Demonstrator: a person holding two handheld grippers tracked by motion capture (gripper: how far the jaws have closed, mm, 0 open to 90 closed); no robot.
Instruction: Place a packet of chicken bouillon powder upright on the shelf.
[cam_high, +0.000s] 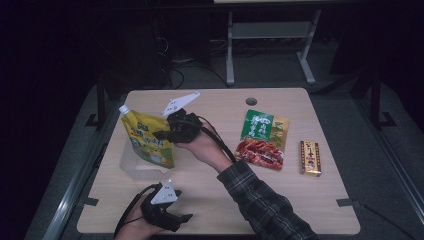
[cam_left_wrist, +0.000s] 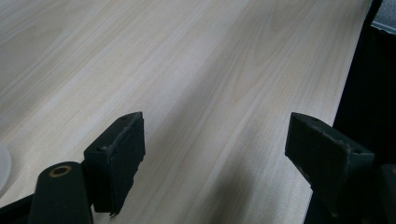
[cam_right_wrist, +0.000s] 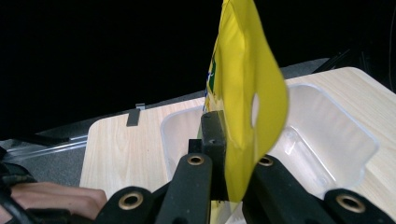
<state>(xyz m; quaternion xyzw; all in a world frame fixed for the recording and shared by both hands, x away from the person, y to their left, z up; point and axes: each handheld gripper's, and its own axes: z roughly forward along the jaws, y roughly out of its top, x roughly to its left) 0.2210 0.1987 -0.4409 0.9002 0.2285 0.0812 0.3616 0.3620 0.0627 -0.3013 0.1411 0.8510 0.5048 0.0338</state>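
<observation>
Right gripper (cam_high: 161, 134), black, 2 jaws: clamped on the side edge of the tall yellow spouted drink pouch (cam_high: 146, 138), which is pinched flat between the pads. In the right gripper view the pouch (cam_right_wrist: 243, 107) rises straight up out of the jaws, so its long axis runs vertical, spout cap uppermost and base lowest.

Clear plastic rectangular container (cam_high: 134, 167): directly under and just beyond the held pouch. From the right gripper the container (cam_right_wrist: 327, 140) opens ahead of and below the jaw tips, its rim showing on both sides of the pouch. The pouch's base appears to sit at or inside the rim; whether it touches the floor of the container cannot be told.

Governing relation, as judged: the pouch stands upright over the container's mouth, so the coming move is a straight descent along the pouch's own long axis, followed by release.

Left gripper (cam_high: 172, 220): jaws wide apart, nothing between them, held low over the pale wooden table (cam_left_wrist: 196, 70) on the person's side of the container. The right hand is the nearer of the 2 and carries the work.
</observation>
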